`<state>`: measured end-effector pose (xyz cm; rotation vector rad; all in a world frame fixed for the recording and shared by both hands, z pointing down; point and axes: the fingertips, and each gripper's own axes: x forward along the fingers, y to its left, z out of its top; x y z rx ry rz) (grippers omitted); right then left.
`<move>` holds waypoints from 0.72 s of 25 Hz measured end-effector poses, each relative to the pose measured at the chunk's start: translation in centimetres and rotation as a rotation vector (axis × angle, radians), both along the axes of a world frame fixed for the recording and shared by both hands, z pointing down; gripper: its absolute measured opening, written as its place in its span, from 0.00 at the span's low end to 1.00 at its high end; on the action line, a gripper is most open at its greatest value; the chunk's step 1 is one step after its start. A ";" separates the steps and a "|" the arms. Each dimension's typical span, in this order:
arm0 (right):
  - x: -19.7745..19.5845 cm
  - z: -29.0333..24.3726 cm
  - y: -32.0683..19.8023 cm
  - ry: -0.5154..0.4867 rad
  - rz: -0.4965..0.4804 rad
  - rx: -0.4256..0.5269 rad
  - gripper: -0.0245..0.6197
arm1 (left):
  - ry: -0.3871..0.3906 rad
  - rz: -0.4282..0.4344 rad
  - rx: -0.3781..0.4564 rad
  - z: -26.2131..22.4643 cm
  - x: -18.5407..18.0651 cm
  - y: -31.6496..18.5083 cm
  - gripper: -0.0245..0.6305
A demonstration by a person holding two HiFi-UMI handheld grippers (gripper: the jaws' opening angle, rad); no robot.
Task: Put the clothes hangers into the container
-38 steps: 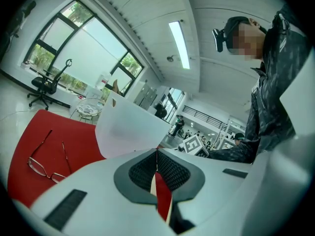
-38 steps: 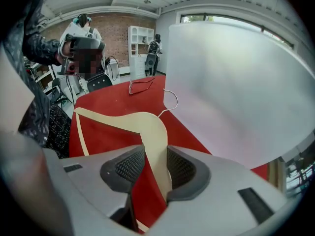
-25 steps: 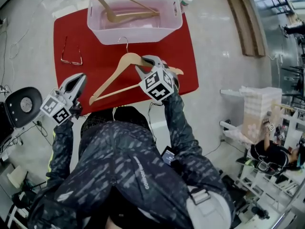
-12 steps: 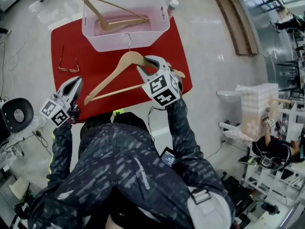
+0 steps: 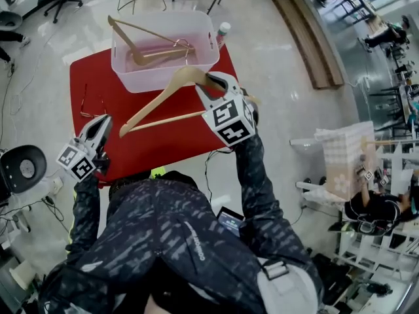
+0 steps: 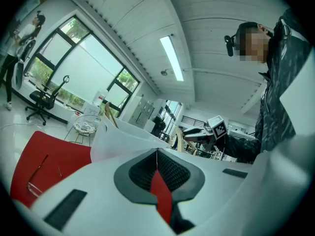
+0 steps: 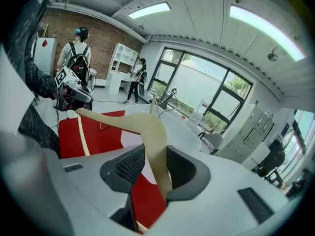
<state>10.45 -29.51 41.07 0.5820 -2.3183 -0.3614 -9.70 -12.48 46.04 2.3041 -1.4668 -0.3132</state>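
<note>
Aloft, hanger [image 5: 152,102] over container's [image 5: 127,77] near rim, clamped by right gripper [image 5: 211,84]

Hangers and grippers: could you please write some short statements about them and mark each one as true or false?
1. The right gripper is shut on a wooden hanger. True.
2. The left gripper also holds a hanger. False: it is shut, with nothing in it.
3. The container is empty. False: a second hanger lies in it.
4. The container stands on the red table. True.
</note>
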 end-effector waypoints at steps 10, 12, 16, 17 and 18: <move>-2.6 -6.3 -4.8 -0.014 0.004 0.122 0.26 | -0.012 -0.024 0.006 -0.4 -1.0 -0.1 0.05; -3.0 -7.3 -6.0 -0.014 0.010 0.145 0.26 | -0.008 -0.027 0.008 -0.5 -1.1 -0.2 0.05; -4.6 -9.7 -8.9 -0.007 0.033 0.201 0.26 | 0.001 -0.038 0.007 -0.9 -2.3 -0.2 0.05; -4.8 -10.3 -9.6 -0.003 0.041 0.210 0.26 | 0.005 -0.042 0.008 -1.2 -2.5 -0.1 0.05; -5.1 -10.7 -10.2 0.002 0.049 0.219 0.26 | 0.008 -0.045 0.009 -1.4 -2.7 0.0 0.05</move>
